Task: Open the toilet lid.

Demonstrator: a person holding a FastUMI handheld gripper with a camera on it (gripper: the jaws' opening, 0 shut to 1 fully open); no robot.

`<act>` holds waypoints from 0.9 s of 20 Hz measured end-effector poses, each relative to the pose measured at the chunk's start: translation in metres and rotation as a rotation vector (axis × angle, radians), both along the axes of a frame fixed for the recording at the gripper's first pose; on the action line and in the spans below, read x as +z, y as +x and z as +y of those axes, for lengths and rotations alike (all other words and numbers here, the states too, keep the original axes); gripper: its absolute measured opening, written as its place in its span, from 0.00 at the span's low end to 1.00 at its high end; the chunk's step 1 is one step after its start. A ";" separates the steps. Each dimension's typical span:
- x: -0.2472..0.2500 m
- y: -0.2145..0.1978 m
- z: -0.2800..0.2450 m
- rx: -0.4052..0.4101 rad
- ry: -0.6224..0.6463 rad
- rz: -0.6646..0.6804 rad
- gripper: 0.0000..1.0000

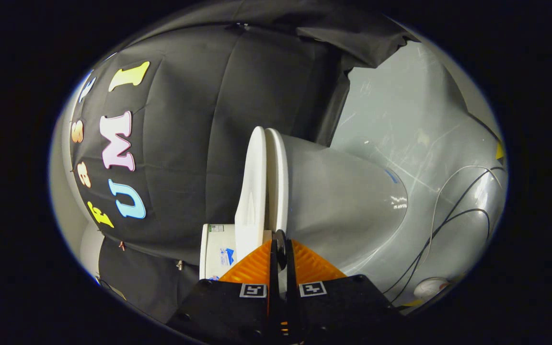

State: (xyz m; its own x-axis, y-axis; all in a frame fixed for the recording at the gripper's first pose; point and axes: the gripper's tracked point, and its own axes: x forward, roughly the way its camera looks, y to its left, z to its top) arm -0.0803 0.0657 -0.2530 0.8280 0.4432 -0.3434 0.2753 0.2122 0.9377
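The hand-held gripper (280, 249), fingers nearly together, points at the narrow gap between lid (252, 191) and seat (278, 177) edges.

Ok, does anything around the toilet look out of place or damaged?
Nothing looks broken. The white plastic toilet lid lies nearly flat against the white seat. The tongs are almost closed at the seam between them. Loose black cables trail across the scuffed grey floor.
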 end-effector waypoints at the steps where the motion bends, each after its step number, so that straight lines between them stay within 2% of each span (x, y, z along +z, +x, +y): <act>1: 0.000 -0.002 0.001 0.011 0.002 0.003 0.10; 2: -0.003 -0.004 0.000 0.016 -0.014 0.021 0.11; 3: 0.009 -0.010 -0.049 -0.015 0.003 0.014 0.10; 4: -0.011 0.011 0.005 -0.003 0.000 0.016 0.05; 9: 0.001 0.000 -0.001 -0.013 -0.014 0.017 0.05; 13: 0.006 -0.001 0.002 -0.006 -0.108 0.022 0.05; 18: 0.031 0.000 0.002 -0.024 -0.161 0.008 0.05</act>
